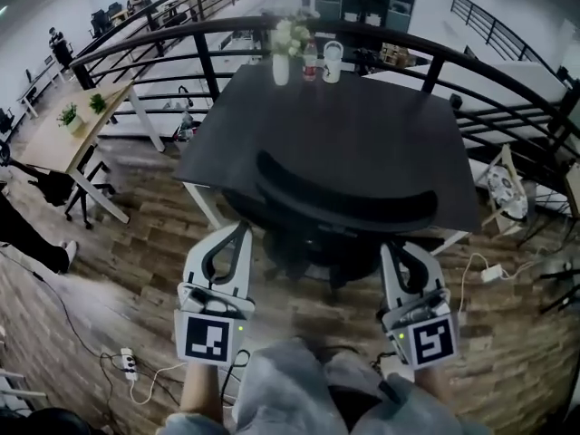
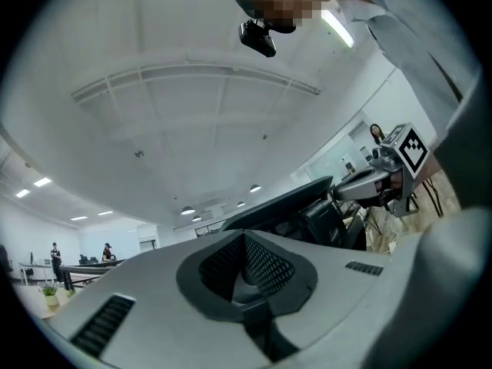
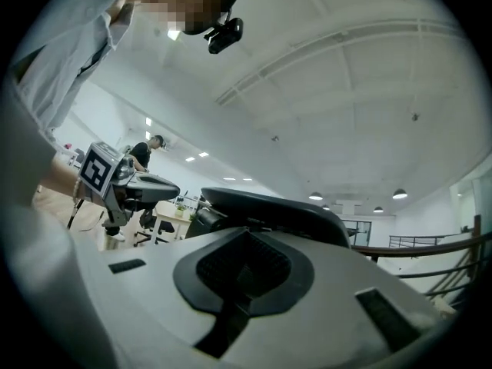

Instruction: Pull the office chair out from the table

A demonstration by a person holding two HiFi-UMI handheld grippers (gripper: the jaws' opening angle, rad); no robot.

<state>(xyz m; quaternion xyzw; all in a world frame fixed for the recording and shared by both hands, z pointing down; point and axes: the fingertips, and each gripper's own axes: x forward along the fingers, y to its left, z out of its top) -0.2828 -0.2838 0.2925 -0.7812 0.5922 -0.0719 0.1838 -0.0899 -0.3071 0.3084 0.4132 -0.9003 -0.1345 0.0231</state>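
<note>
In the head view the black office chair (image 1: 340, 208) stands tucked under the dark table (image 1: 362, 125), its curved backrest facing me. My left gripper (image 1: 241, 232) is shut, its tip just off the backrest's left end. My right gripper (image 1: 391, 250) is also shut, near the backrest's right end. Neither holds anything, and contact with the chair does not show. In the left gripper view the closed jaws (image 2: 244, 235) point toward the chair's backrest (image 2: 288, 200), with the right gripper (image 2: 380, 177) beyond. The right gripper view shows its closed jaws (image 3: 246, 234), the backrest (image 3: 269, 204) and the left gripper (image 3: 127, 183).
A vase of flowers (image 1: 282, 51), a bottle (image 1: 311, 62) and a white cup (image 1: 333, 62) stand at the table's far edge. A black railing (image 1: 163, 39) curves behind. A power strip (image 1: 128, 362) and cables lie on the wooden floor, and a light desk (image 1: 68, 139) is at the left.
</note>
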